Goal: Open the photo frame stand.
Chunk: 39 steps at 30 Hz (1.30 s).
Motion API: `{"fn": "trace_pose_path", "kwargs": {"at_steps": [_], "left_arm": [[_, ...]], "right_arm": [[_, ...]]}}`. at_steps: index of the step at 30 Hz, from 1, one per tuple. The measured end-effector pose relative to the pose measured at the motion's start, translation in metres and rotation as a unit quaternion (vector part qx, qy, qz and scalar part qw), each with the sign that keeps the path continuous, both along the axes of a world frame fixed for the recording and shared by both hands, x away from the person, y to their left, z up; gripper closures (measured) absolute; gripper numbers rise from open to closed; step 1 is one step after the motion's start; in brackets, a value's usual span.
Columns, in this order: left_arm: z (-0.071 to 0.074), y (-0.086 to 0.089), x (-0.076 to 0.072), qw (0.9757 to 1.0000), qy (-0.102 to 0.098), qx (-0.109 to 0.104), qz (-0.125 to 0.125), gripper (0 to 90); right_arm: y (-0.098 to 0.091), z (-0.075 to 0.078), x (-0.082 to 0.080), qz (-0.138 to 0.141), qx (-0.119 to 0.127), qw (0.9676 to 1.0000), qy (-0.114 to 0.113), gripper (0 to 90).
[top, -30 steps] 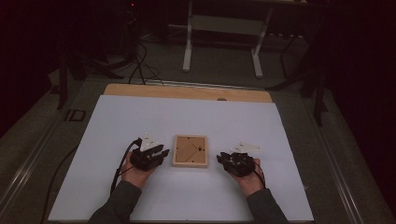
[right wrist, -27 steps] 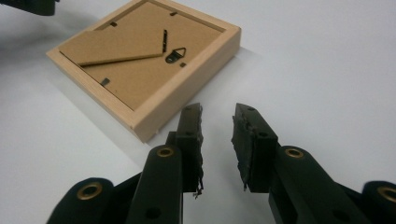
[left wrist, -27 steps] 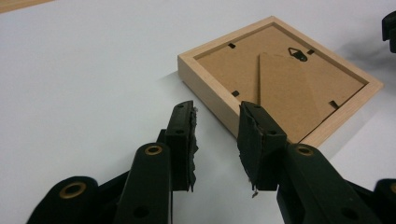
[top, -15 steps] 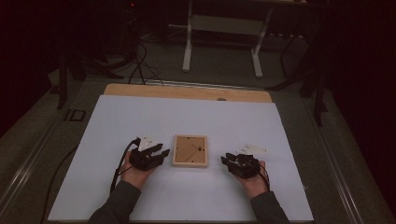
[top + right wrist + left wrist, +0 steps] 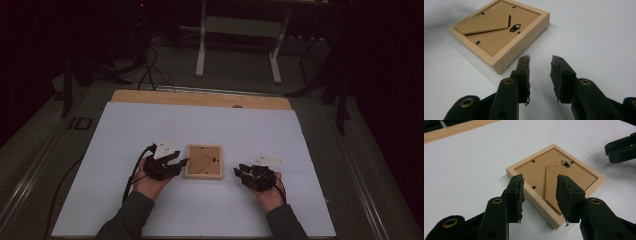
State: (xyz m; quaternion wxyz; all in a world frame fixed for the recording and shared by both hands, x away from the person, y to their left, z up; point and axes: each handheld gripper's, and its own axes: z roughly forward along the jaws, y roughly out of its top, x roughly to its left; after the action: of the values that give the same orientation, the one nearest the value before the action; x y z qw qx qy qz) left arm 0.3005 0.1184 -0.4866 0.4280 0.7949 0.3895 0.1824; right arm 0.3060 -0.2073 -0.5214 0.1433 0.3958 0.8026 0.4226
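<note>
A small wooden picture frame [image 5: 204, 161] lies face down on the white table cover, its brown backing, stand flap and hanger clip up. My left gripper [image 5: 181, 161] is at the frame's left edge, open, and its jaws have just been opening. In the left gripper view the frame [image 5: 554, 170] lies just beyond my left gripper [image 5: 539, 188], whose pads stand apart over its near edge without pressing it. My right gripper [image 5: 239, 172] rests a little right of the frame, open, its jaws also having widened. In the right gripper view my right gripper [image 5: 540, 67] has only bare table between its pads, with the frame [image 5: 499, 30] at the upper left.
The white sheet [image 5: 200, 125] covers a wooden tabletop whose bare strip [image 5: 200, 98] runs along the far edge. Beyond it are a dark floor, cables and a metal stand [image 5: 240, 45]. The right gripper's jaws [image 5: 621, 146] show at the top right of the left gripper view.
The left gripper's jaws have spread slightly wider beside the frame. Both hands and the frame keep their places.
</note>
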Motion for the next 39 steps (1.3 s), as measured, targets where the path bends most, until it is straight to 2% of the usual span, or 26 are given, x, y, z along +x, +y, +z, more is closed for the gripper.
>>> {"fn": "trace_pose_path", "kwargs": {"at_steps": [13,24,36,39], "left_arm": [[0.001,-0.027,0.006,0.9995,0.003,0.011,-0.029,57.3],[0.004,-0.043,0.014,0.9973,0.025,0.040,-0.056,55.7],[-0.005,-0.048,0.025,0.9938,0.060,0.072,-0.060,51.8],[-0.007,-0.049,0.026,0.9933,0.066,0.074,-0.059,50.7]], "right_arm": [[0.003,0.000,-0.002,0.007,0.005,1.0000,-0.002,67.8],[0.004,0.000,-0.002,0.010,0.005,0.9999,-0.001,67.8],[0.006,0.000,-0.002,0.012,0.006,0.9999,0.000,67.7],[0.006,0.000,-0.002,0.013,0.006,0.9999,0.000,67.8]]}}
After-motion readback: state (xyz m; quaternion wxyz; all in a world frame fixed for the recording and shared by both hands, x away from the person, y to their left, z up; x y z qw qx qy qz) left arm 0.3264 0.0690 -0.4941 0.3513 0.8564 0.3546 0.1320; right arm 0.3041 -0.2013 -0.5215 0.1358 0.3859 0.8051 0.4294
